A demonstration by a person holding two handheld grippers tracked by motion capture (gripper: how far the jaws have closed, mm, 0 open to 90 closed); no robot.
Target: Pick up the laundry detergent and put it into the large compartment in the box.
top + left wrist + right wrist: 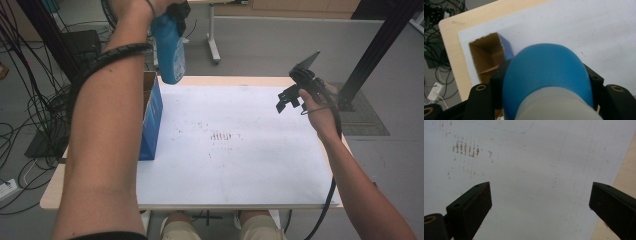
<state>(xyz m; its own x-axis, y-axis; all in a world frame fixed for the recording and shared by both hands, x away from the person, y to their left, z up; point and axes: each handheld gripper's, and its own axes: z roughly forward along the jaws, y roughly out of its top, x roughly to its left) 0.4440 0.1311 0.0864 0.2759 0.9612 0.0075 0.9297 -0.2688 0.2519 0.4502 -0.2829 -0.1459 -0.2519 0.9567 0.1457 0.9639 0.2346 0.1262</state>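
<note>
Nearest to us, the person's two bare forearms are entering from the bottom edge of the high view. The left one is reaching steeply up and away, a black cable coiling around it.

Mid-table, we are seeing a flat white sheet [250, 165] covering most of a pale wooden table [52, 197]. Faint reddish-brown smudges [221, 136] are marking the sheet near its centre; in the right gripper view the same marks [465, 148] are sitting up and to the left.

On the right, the right gripper [284, 102] is hanging above the sheet's far right part. In its own view its two black jaws are standing wide apart, with nothing between them, only bare sheet below.

At the sheet's left edge, an open blue cardboard box [151, 117] is standing upright, its brown inside showing from above in the left gripper view [486, 56].

Farthest off, the left gripper [175, 12] is held high over the table's far left corner. Its jaws are clamping a rounded blue plastic bottle [170, 50], which is hanging downward, well above the box and apart from it. In the left gripper view, the bottle's blue body [546, 72] is sitting tight between both jaws, with a whitish band at its near end.
</note>
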